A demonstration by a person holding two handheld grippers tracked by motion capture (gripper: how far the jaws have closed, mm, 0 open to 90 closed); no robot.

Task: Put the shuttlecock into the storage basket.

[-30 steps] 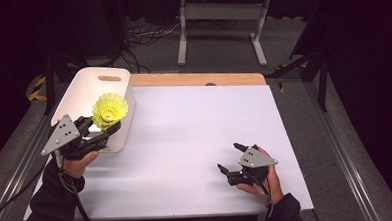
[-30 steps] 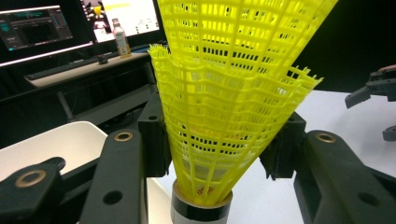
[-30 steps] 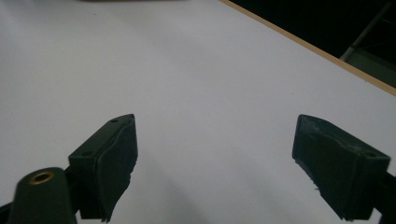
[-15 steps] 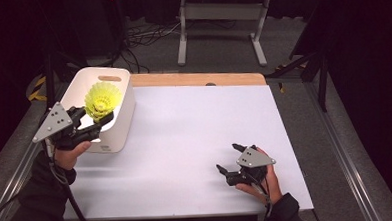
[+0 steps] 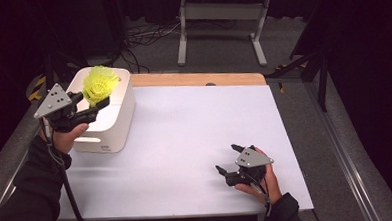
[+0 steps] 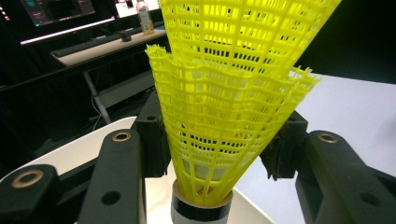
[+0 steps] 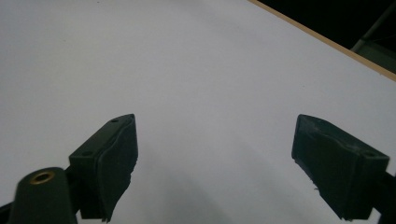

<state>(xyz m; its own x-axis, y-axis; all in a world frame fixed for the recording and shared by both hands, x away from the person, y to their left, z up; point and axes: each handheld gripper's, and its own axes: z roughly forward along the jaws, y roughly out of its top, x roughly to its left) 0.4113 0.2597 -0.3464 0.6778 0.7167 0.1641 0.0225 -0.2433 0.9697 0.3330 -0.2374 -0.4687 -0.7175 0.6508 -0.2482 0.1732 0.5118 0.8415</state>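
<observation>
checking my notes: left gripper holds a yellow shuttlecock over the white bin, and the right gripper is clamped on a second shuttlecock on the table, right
Not quite. The right gripper holds nothing: the right gripper view shows its jaws apart over the bare table. The rest stands: in the high view the left gripper holds the yellow shuttlecock over the white bin.

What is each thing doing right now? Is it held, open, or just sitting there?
Yellow shuttlecock: held between the left gripper's pads, skirt squeezed, over the bin.
Left gripper: shut on the shuttlecock.
Right gripper: open, nothing between its jaws, low over the table.
White bin: upright on the table, open at the top.
Table: white top, bare between the two grippers.
</observation>
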